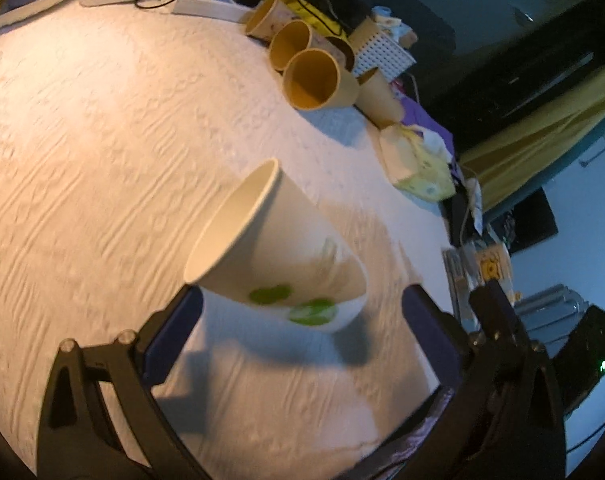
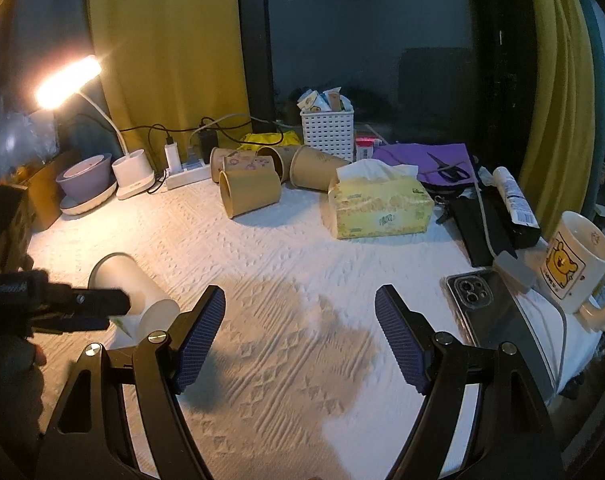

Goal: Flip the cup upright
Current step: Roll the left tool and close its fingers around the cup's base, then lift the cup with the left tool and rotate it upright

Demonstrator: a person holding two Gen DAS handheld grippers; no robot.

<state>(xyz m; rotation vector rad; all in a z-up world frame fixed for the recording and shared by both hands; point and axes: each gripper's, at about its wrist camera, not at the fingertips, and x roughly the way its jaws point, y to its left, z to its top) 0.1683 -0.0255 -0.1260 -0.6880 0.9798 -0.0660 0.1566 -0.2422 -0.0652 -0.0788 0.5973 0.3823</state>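
Observation:
A white paper cup with green leaf marks (image 1: 278,252) lies on its side on the white textured cloth, its mouth toward the upper left. My left gripper (image 1: 302,308) is open, its jaws spread wide on either side of the cup's base end without closing on it. In the right wrist view the same cup (image 2: 130,284) lies at the left, partly hidden by the left gripper's dark finger (image 2: 82,304). My right gripper (image 2: 300,312) is open and empty over the cloth, right of the cup.
Several brown paper cups (image 2: 250,190) lie on their sides at the back. A yellow tissue box (image 2: 378,204), a white basket (image 2: 326,128), a phone (image 2: 482,296), a bear mug (image 2: 574,264), scissors (image 2: 446,168), a power strip (image 2: 186,172) and a lit lamp (image 2: 68,80) surround the cloth.

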